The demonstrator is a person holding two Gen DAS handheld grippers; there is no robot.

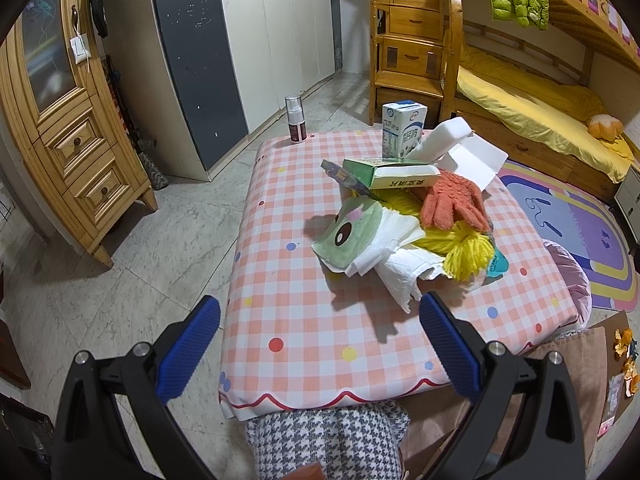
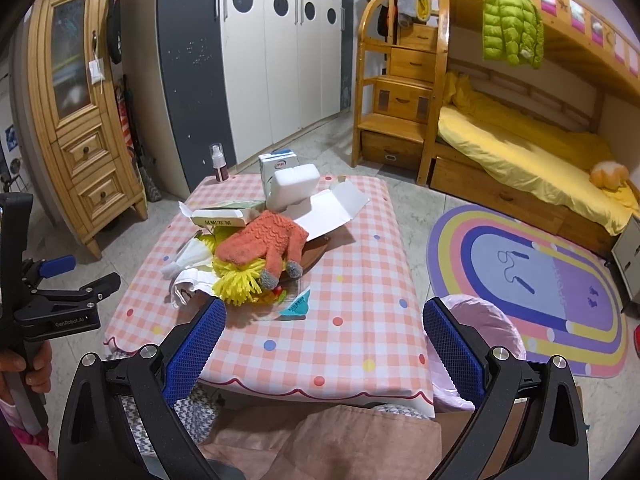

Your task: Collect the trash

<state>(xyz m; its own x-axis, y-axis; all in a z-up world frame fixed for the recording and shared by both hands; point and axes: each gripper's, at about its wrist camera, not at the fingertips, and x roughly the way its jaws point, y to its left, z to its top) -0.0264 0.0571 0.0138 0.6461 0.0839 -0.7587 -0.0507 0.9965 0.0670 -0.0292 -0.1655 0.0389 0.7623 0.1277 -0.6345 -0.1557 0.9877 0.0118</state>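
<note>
While both tongs gape, glove (image 2: 262,246) atop tissues (image 1: 394,254)

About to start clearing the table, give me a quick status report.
Left gripper and right gripper open, empty. Crumpled tissue in the pile, untouched. Orange glove and yellow pom-pom mixed in.

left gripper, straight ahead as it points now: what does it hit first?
Probably the crumpled white tissue at the near edge of the pile, with the checked tablecloth below it. The left gripper is open and short of both; depth is unclear.
</note>
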